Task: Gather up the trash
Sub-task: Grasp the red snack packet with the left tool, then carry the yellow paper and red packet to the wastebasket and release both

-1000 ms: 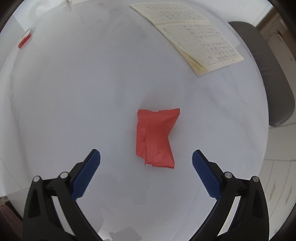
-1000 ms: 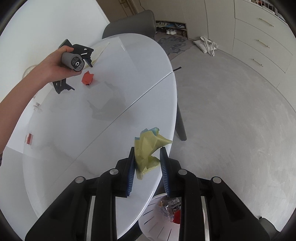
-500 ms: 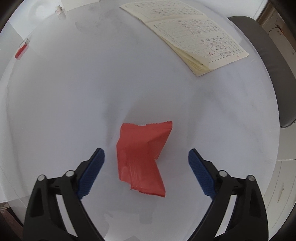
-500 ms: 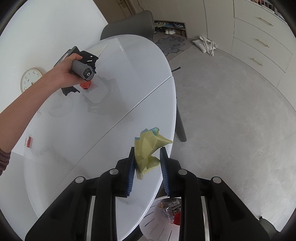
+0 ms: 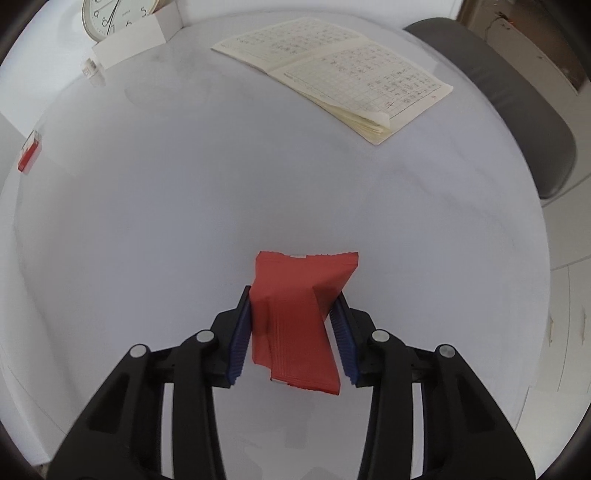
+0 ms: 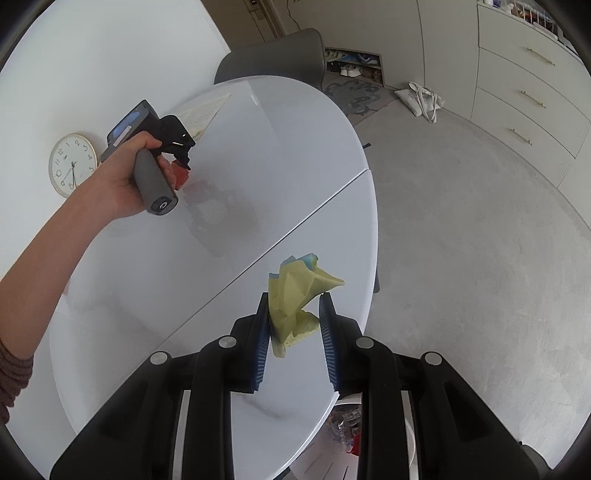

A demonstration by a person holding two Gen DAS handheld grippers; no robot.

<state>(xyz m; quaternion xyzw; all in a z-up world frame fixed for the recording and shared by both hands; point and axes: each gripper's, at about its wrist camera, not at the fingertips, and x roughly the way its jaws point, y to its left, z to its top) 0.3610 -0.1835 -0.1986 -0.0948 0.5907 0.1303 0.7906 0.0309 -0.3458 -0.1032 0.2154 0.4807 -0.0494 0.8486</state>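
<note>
My left gripper (image 5: 291,317) is shut on a red snack wrapper (image 5: 295,314), with both blue pads pressed on its sides, just above the white table (image 5: 184,221). In the right wrist view the left gripper (image 6: 181,158) shows in a hand, with the red wrapper (image 6: 180,177) under it. My right gripper (image 6: 293,325) is shut on a crumpled yellow paper wad (image 6: 295,299) with a bit of blue, held over the table's near edge. A white bin (image 6: 343,443) with trash inside shows below the table edge, partly hidden by the gripper.
An open notebook (image 5: 343,81) lies at the table's far side. A clock (image 5: 114,16), a white box (image 5: 129,44) and a small red item (image 5: 28,157) stand at the far left. A grey chair (image 5: 517,122) is at the right. Drawers (image 6: 528,81) line the far wall.
My left gripper moved down over the red wrapper and its jaws closed on it. My right gripper stayed put, still holding the yellow wad.
</note>
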